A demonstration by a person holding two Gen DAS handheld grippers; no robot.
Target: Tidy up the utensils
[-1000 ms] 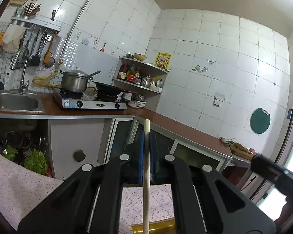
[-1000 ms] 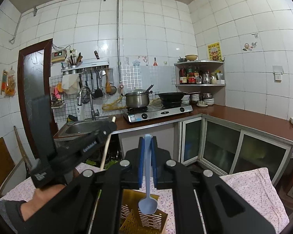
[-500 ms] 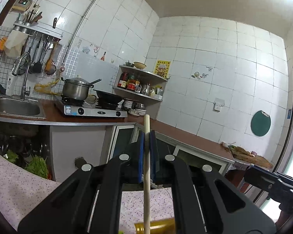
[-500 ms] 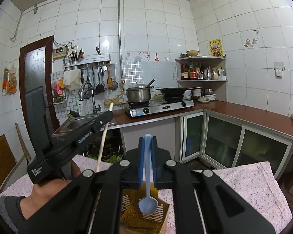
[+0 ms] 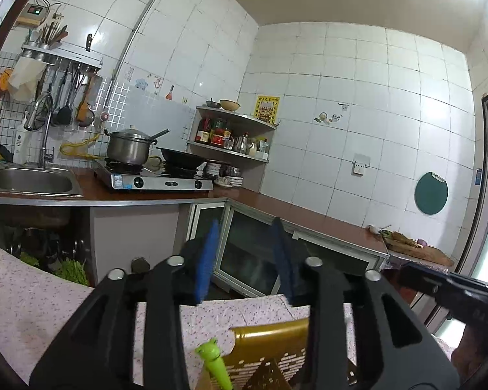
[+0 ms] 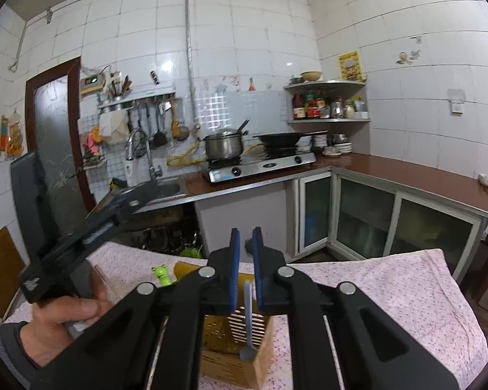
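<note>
A table under a pink flowered cloth [image 6: 390,292] spreads beneath and beyond both pairs of fingers. The left gripper [image 5: 245,224], carried in a hand [image 6: 61,321] off to the left of the right fingers, points level across the kitchen. Its jaws are opening, the blue pads [image 5: 208,260] stand well apart, and nothing is between them. The right gripper [image 6: 245,230] tilts slightly downward with its pads drawn close together, leaving only a narrow slot, and they are clamped on the thin handle of a spoon [image 6: 248,312]. A slotted golden utensil holder [image 6: 224,364] stands on the cloth directly below the right fingers. From the left wrist camera the same holder [image 5: 270,341] sits below the gap, nearer the right-hand finger. The pale blue-grey spoon hangs straight down from the slot between the right pads, its bowl low against the holder's front edge. Whether the bowl touches the holder I cannot tell. A small green frog-topped utensil [image 6: 161,273] pokes up to the left of the right fingers, at the holder's far left corner. From the left wrist it [image 5: 211,354] shows under the left-hand finger.
</note>
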